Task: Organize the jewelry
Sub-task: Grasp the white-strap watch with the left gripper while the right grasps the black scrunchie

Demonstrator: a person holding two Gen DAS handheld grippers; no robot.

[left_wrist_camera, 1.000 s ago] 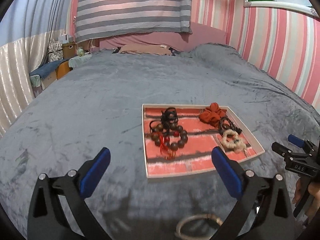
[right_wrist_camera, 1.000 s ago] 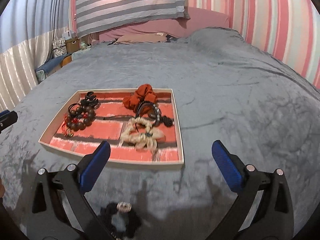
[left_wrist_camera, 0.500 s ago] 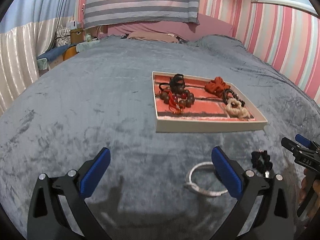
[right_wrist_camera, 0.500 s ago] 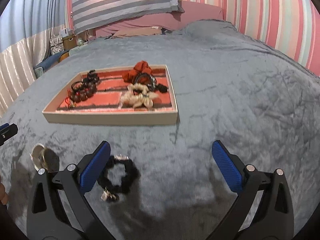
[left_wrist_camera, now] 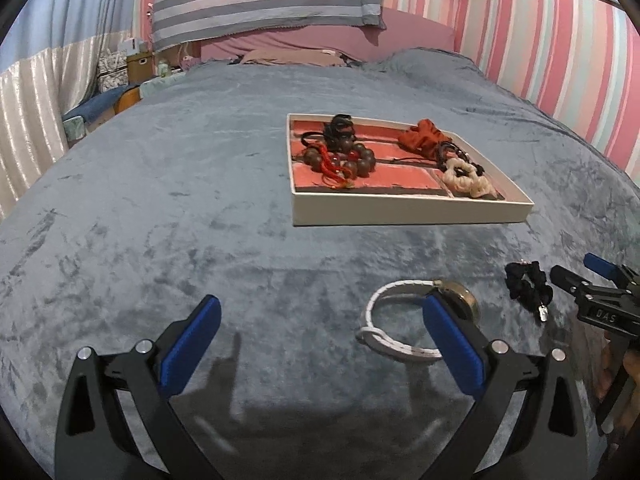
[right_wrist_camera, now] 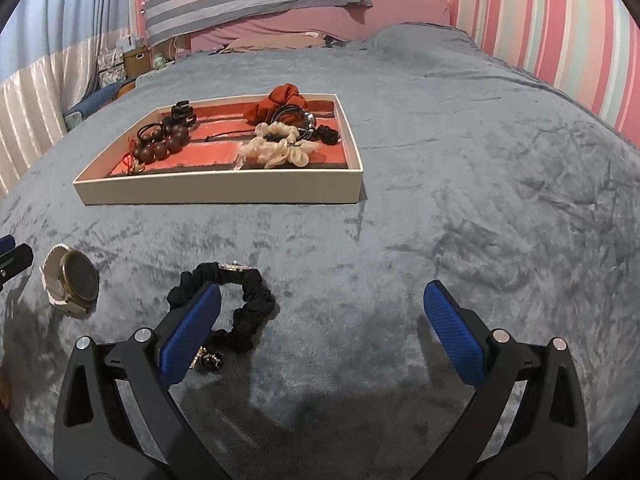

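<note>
The black scrunchie (right_wrist_camera: 236,312) is lying at eleven o'clock from the spread, empty right hand-held gripper (right_wrist_camera: 322,330), nearer than the left.

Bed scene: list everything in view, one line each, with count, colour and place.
Tray: one, cream walls, red lining, on the blanket.
Bead bracelet: one, brown, tray's left part.
Scrunchie: one, orange-red, tray's far right.
Cream scrunchies: number unclear, tray's near right.
Black scrunchie: one, on the blanket before the tray.
Watch: one, white band, dark face, left of the black scrunchie.
Blanket: one, grey-blue, covering the bed.
Left gripper: blue pads, open.
Right gripper: blue pads, open.
</note>
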